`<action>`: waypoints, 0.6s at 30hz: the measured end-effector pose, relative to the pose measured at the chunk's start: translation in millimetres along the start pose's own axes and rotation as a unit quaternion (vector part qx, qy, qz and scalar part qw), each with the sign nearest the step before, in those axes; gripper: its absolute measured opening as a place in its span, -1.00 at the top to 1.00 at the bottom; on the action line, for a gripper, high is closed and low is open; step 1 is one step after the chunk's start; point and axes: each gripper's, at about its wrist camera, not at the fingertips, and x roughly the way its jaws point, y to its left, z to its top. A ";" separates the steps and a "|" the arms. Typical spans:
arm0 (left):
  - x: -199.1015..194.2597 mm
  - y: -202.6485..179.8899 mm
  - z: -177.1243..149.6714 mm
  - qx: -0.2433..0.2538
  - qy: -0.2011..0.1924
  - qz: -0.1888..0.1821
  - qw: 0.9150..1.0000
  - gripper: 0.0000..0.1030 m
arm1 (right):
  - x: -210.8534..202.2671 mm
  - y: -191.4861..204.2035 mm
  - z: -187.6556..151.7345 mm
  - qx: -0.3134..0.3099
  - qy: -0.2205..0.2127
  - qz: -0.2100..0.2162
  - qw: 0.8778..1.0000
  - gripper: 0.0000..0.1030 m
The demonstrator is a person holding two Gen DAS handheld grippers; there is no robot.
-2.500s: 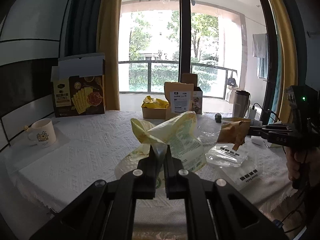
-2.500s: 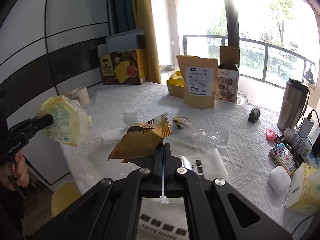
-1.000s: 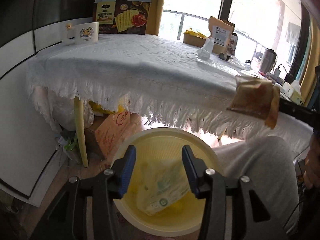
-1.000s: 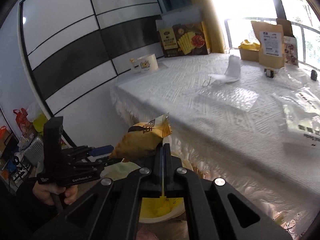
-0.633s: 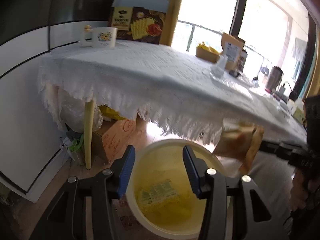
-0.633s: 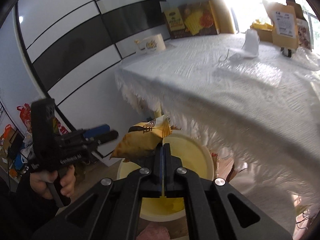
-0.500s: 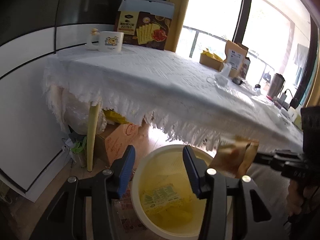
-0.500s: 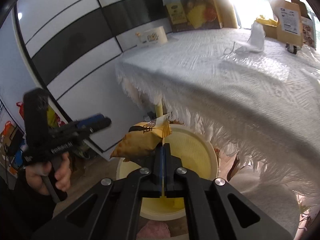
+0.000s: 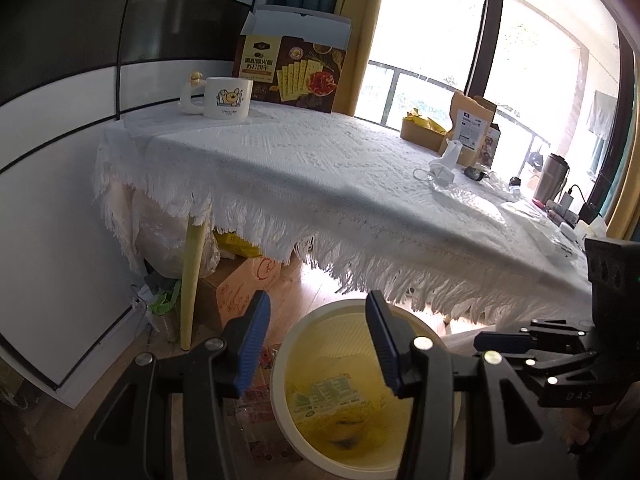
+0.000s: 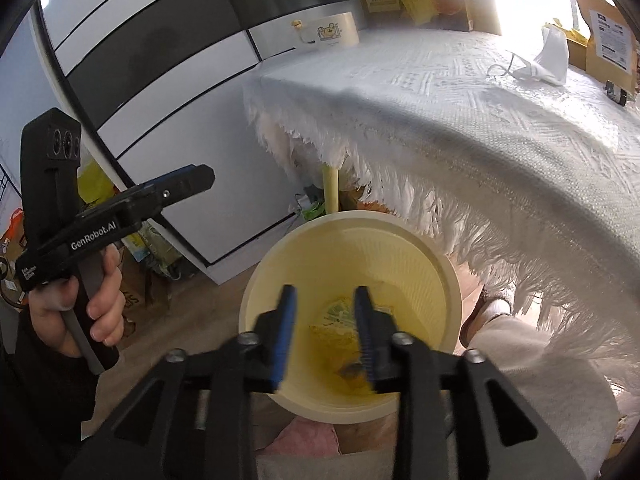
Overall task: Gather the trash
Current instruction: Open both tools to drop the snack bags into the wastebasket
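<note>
Both my jaws stand apart and hold nothing: my left gripper [image 9: 316,344] hangs beside the one yellow bin [image 10: 404,248] on the floor under the worktop [image 9: 320,168] edge, my right gripper [image 10: 325,332] straight over its mouth. Two wrappers lie at the bottom, a pale green printed one [image 9: 328,394] and a darker orange one [image 10: 352,372]. On the worktop stand one mug [image 9: 224,98] and one cracker box [image 9: 292,68].

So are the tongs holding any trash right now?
No, both are open and empty. The left tongs and right tongs hang over the yellow bin, with wrappers inside.
</note>
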 end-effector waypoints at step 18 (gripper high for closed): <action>-7.6 -50.5 5.5 0.047 0.000 -0.011 0.999 0.04 | -43.7 -27.0 -12.7 0.027 -0.051 -0.003 0.998 0.40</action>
